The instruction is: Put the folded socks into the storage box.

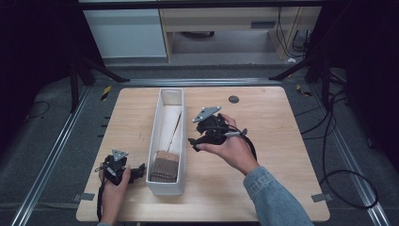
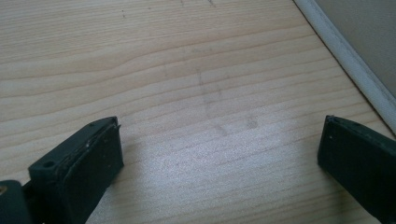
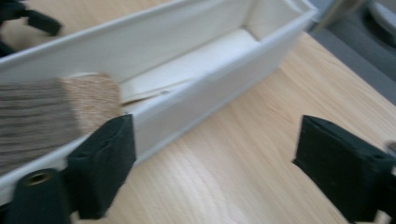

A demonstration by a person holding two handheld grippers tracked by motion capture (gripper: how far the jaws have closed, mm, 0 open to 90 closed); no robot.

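Nearest the camera, my left tongs (image 1: pixel 136 172) sit low over the worktop (image 1: pixel 273 155) close to its near edge, just left of the long white box (image 1: pixel 165 188). Their jaws are spread wide with nothing between them, and in the left gripper view bare wood grain lies under them, with the box's white wall (image 2: pixel 345 60) running along the upper right.

My right tongs (image 1: pixel 194 144) hang on the other side of the box, near the middle of the worktop, tipped toward the box's right wall. Their jaws are spread too and hold nothing. In the right gripper view the box (image 3: pixel 196 109) runs slantwise in front of them, close to the left jaw but not gripped.

Inside the box, a stack of brown cork mats (image 1: pixel 164 166) fills the end nearest me; the right gripper view shows its layered edge (image 3: pixel 42 116). Behind it, pale flat sheets (image 1: pixel 169 123) lie along the box floor toward the far end.

A small dark disc (image 1: pixel 233 99) sits near the worktop's far edge.
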